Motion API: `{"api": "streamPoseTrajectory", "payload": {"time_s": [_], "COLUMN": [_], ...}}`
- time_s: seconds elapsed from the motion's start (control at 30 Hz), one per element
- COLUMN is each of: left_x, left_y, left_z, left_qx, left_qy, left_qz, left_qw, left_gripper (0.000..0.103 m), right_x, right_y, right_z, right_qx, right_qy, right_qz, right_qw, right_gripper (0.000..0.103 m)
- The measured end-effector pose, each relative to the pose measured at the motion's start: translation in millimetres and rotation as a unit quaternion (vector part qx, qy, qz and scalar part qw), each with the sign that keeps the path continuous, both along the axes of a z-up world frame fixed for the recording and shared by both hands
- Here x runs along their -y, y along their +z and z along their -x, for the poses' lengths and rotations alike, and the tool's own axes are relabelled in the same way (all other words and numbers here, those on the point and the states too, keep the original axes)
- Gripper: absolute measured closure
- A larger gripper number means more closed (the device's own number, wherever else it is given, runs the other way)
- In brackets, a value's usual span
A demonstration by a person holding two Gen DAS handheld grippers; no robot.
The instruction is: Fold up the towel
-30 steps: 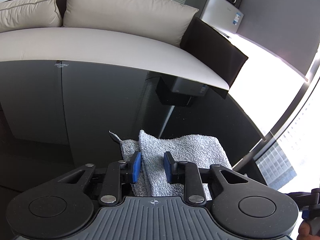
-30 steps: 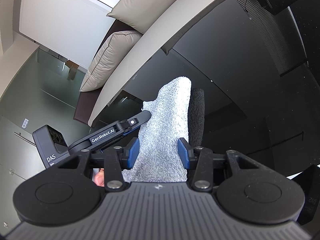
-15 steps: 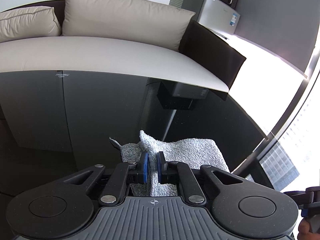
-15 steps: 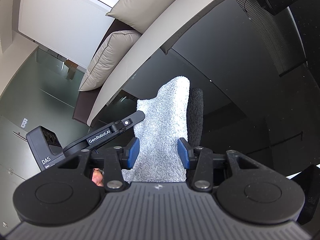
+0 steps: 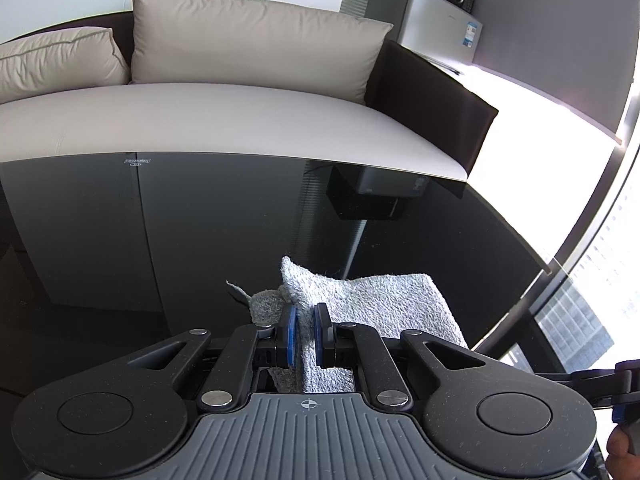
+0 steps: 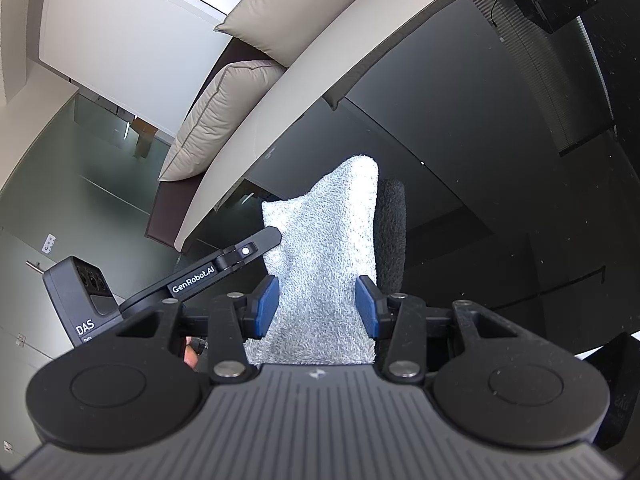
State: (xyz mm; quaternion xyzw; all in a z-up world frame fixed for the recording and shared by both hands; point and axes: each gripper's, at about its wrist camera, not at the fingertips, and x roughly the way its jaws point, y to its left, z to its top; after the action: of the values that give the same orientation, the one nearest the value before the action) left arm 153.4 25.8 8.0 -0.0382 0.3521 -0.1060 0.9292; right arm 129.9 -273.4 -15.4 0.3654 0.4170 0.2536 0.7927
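Note:
A small grey-white terry towel (image 5: 384,300) lies on the black glass table (image 5: 160,240). My left gripper (image 5: 305,334) is shut on the towel's near left corner, pinching a raised fold between its blue pads. In the right wrist view the towel (image 6: 328,248) runs away from me between the fingers. My right gripper (image 6: 317,308) is open, its blue pads on either side of the towel's near end, not pressing it. The left gripper's arm (image 6: 208,276) shows at the towel's left edge.
A beige sofa (image 5: 200,120) with cushions runs along the table's far edge. A small fridge with a microwave (image 5: 428,12) stands at the far right. A bright window (image 5: 600,280) lies past the table's right edge.
My left gripper has closed from open onto the towel's corner and lifted a fold. My right gripper has stayed open over the towel's other end.

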Motion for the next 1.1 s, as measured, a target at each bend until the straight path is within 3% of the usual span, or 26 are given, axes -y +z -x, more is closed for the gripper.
{"api": "streamPoseTrajectory", "payload": {"time_s": [0.43,0.73,1.0,1.1], "left_x": [1,-2,-13,-14], "left_y": [-5,3,5,7], "left_z": [4,14,30,40], "left_qx": [-0.002,0.008,0.005,0.008], "left_qy": [0.009,0.01,0.022,0.026], "left_qz": [-0.034,-0.031,-0.02,-0.021], "left_qw": [0.9994,0.9994,0.9996,0.9994], "left_gripper": [0.089,0.088,0.073,0.062], "right_x": [0,-6,-17,-21], "right_y": [3,5,9,10], "right_z": [-2,-2,2,4], "right_qx": [0.006,0.014,0.035,0.043], "right_qy": [0.003,0.003,0.005,0.004], "right_qz": [0.009,0.028,0.073,0.088], "right_qw": [1.0,1.0,0.997,0.995], "right_gripper": [0.058,0.058,0.053,0.045]}}
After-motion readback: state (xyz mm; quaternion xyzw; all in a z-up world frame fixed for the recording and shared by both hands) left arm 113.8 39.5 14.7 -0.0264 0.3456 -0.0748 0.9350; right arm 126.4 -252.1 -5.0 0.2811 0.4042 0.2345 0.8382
